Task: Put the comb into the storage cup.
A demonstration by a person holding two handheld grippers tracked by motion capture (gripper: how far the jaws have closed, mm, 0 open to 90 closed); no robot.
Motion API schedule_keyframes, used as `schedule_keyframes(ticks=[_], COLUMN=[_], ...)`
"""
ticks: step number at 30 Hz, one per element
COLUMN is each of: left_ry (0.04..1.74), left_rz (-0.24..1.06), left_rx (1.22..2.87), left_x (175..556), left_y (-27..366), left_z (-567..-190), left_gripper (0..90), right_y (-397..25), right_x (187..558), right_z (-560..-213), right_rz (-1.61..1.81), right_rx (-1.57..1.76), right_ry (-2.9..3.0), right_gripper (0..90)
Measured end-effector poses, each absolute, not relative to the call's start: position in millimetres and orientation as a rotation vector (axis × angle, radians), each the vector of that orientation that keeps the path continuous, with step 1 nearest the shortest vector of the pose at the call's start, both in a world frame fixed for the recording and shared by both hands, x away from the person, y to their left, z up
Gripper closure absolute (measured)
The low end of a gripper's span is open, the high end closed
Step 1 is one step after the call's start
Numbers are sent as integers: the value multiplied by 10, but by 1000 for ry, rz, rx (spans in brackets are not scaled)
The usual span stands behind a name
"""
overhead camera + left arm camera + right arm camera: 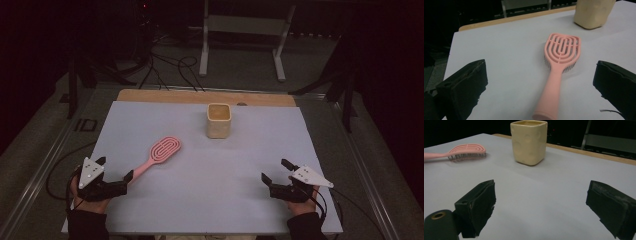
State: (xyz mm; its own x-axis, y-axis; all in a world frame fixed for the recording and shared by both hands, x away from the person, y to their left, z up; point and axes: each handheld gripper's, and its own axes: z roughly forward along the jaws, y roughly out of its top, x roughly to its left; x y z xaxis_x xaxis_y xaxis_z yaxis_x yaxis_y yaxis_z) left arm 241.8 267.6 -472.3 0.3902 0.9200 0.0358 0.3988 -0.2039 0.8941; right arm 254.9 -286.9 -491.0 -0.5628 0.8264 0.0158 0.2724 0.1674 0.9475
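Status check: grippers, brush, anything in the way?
Left gripper open, lined up on the pink brush handle, not touching. Right gripper open, holding nothing. Brush lies flat, bristles down. Cup stands apart, farther back; nothing in the way.

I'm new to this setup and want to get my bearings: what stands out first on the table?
A pink hairbrush lies bristles down on the white table cover, left of middle, its handle pointing at the open left gripper. A cream square cup stands upright near the far edge. The right gripper, also open, rests near the front right, apart from both.
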Motion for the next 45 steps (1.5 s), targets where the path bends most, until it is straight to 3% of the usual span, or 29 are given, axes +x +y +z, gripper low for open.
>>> schedule_keyframes(ticks=[11, 24, 45], left_ry=[1290, 1270, 1273], left_rz=[692, 651, 545], left_rx=[1928, 1973, 2222], left_x=[2628, 2710, 3069], left_y=[2632, 2630, 2370], left_z=[-4727, -4663, -4536], left_gripper=[2, 1, 2], right_y=[-2856, -2847, -2853], right_x=[2567, 2560, 2556], right_z=[-4928, -4928, -4924], right_rz=[1407, 1409, 1399], right_rx=[1042, 1048, 1069], right_ry=[1940, 1935, 1924], right_gripper=[86, 87, 88])
